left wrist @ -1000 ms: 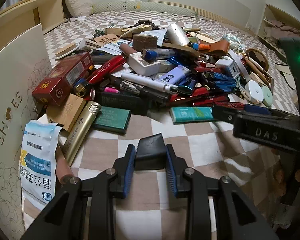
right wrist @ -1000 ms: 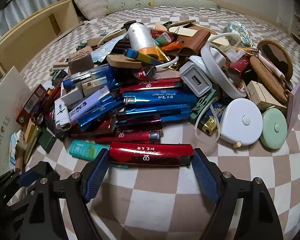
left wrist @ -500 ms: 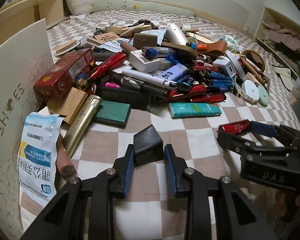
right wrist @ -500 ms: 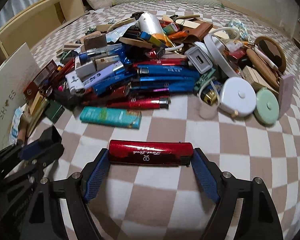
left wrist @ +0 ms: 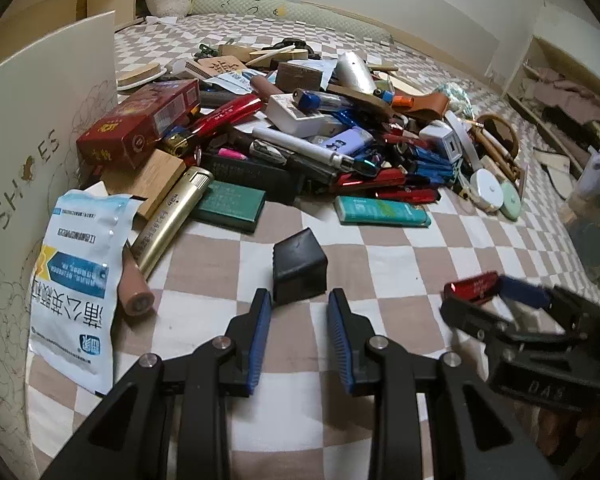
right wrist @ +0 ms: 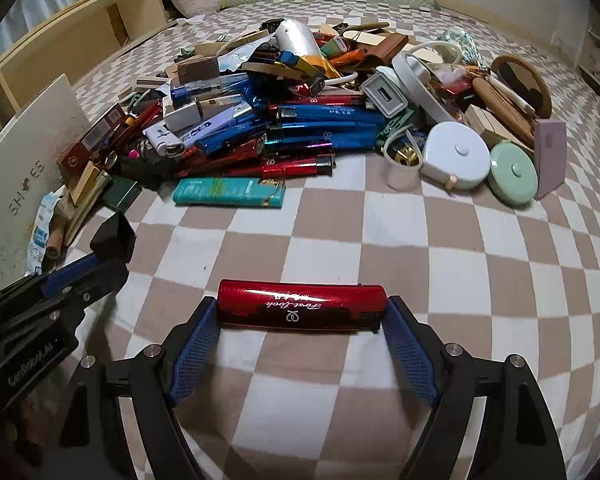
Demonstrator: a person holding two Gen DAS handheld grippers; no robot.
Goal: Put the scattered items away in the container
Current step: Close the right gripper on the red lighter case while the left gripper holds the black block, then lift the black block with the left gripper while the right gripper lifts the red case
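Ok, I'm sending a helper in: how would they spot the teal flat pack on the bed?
Find the big pile of clutter on the checkered bedspread. At its near edge, just below the red lighters, lies the teal flat pack. It alone is teal, flat and rectangular, flat on the cloth.

The left gripper (left wrist: 299, 312) points forward, jaws parted narrowly around a black block (left wrist: 298, 266). The right gripper (right wrist: 302, 328) holds its jaws wide, clamped endwise on a red lighter (right wrist: 300, 307).
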